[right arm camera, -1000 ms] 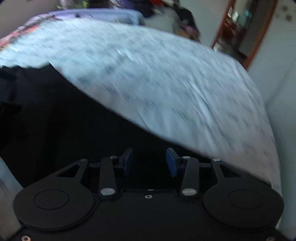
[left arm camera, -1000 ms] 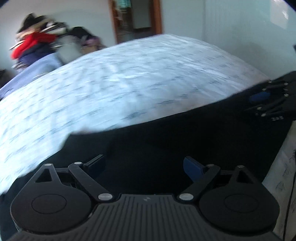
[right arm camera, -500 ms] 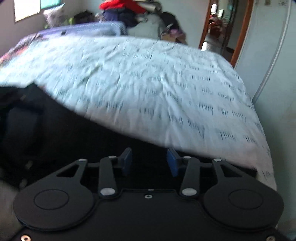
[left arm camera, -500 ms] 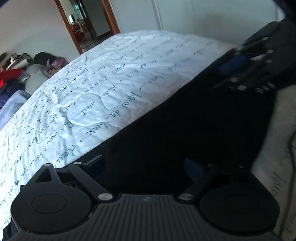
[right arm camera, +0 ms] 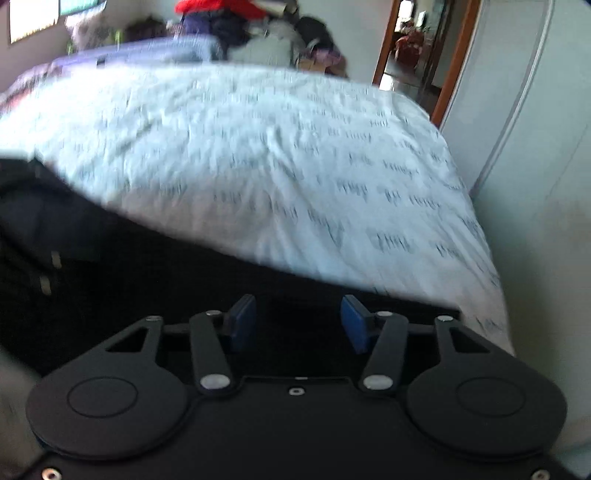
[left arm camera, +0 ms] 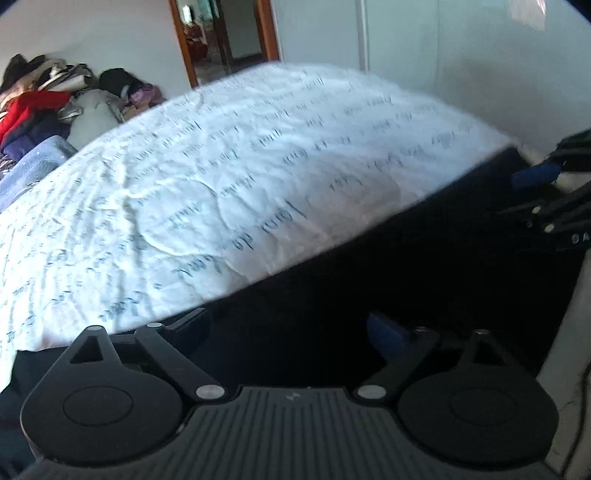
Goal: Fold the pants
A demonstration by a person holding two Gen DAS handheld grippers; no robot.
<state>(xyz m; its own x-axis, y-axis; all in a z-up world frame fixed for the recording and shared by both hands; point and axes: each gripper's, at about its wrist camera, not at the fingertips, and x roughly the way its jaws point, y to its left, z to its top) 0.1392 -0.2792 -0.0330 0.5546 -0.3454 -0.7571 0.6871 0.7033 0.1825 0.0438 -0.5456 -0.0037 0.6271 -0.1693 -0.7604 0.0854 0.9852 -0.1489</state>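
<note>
Black pants [left arm camera: 388, 280] of dark, soft fabric lie along the near edge of the bed with its white quilted cover printed with script [left arm camera: 229, 177], spread as a wide band just ahead of both tools. In the left wrist view the cloth runs from beneath the left tool [left arm camera: 291, 328] off to the right, where the right tool [left arm camera: 546, 195] shows at the far end; in the right wrist view the same dark band stretches leftward from the right tool [right arm camera: 297, 325] towards a bulkier dark mass at the frame's left edge, too blurred to read. So the garment's long axis appears to run side to side between the two tools, each near one end, with the open quilt beyond it.

The left tool's fingers stand wide apart, with dark fabric seen in the gap. Whether they touch the cloth cannot be told, since black parts merge with black cloth. The right tool's blue pads [right arm camera: 242, 321] stand at a narrower gap, also over fabric, with nothing clearly pinched between them.

Judging by this layout, a fold would likely carry one end across to the other or lift the near edge away over the bed.

A heap of clothes [left arm camera: 40, 107] sits by the far wall near the wooden doorway [left arm camera: 225, 33].
</note>
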